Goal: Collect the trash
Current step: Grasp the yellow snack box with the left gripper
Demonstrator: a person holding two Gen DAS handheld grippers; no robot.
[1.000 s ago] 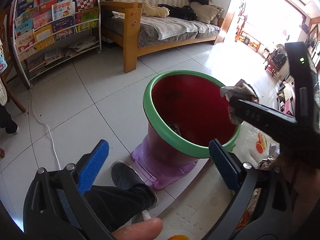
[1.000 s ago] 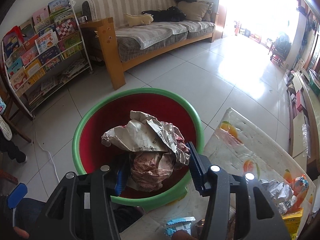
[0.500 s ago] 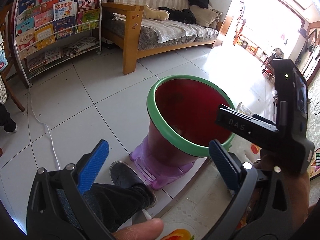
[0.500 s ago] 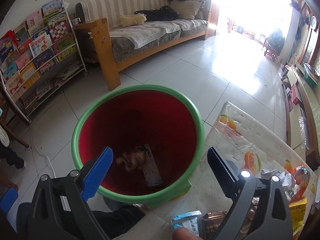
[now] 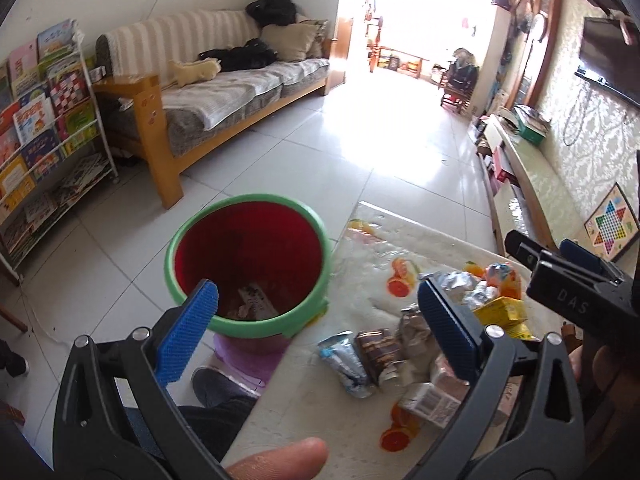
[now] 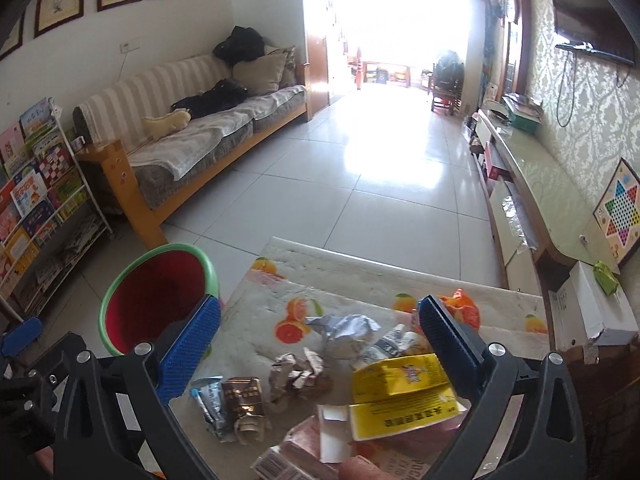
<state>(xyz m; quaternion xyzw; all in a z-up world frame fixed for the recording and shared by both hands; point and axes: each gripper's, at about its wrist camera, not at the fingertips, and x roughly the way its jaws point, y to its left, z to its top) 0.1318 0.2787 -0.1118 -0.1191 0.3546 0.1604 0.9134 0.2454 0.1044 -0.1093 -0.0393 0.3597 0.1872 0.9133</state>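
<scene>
Trash lies piled on the table, right under the wide-open, empty right gripper. Left gripper gapes empty too, between bin and pile.

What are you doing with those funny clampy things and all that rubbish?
A person is tidying trash off a table with a two-finger gripper in each hand. Right now both the left gripper and the right gripper are open and hold nothing. Wrappers, crumpled foil and a yellow box lie in a pile on the table. Beside the table stands a red bin with a green rim, and some scraps are already in it.
</scene>
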